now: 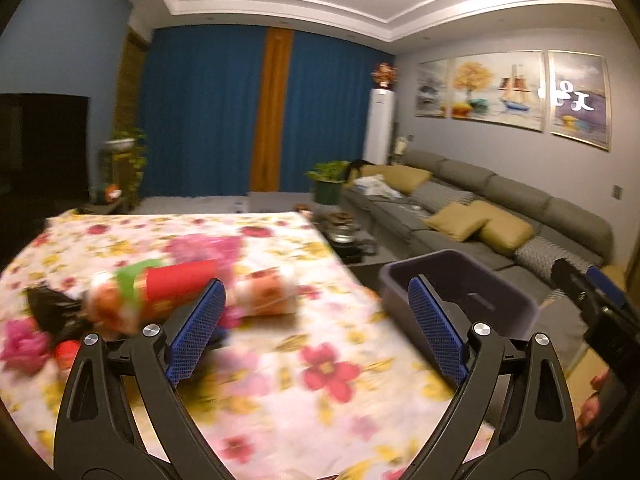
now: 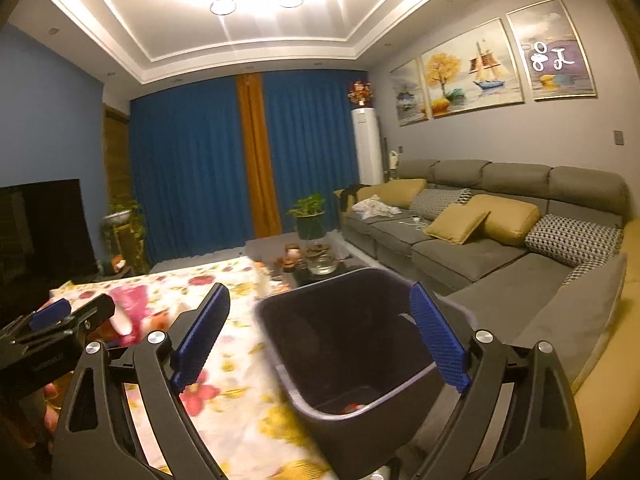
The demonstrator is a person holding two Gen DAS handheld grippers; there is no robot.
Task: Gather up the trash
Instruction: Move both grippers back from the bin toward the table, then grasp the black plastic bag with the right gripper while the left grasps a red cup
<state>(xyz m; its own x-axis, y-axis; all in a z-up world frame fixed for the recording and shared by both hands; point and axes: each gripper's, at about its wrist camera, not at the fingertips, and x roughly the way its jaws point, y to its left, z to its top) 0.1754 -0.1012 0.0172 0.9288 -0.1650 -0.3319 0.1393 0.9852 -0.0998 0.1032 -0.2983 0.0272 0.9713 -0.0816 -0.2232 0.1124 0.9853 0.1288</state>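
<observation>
Ribbed blue gripper (image 2: 320,340) pads, smooth bin (image 2: 344,344)

A living room under a recessed white ceiling (image 2: 256,36) with round downlights (image 2: 222,6) glowing bright. Blue curtains (image 2: 184,168) with an orange centre panel (image 2: 256,156) cover the far wall. A grey sectional sofa (image 2: 472,252) with mustard cushions (image 2: 504,216) runs along the grey right wall beneath three framed paintings (image 2: 468,68). A white standing air conditioner (image 2: 367,146) fills the corner; a dark television (image 2: 44,228) sits left, near potted plants (image 2: 124,220).
</observation>
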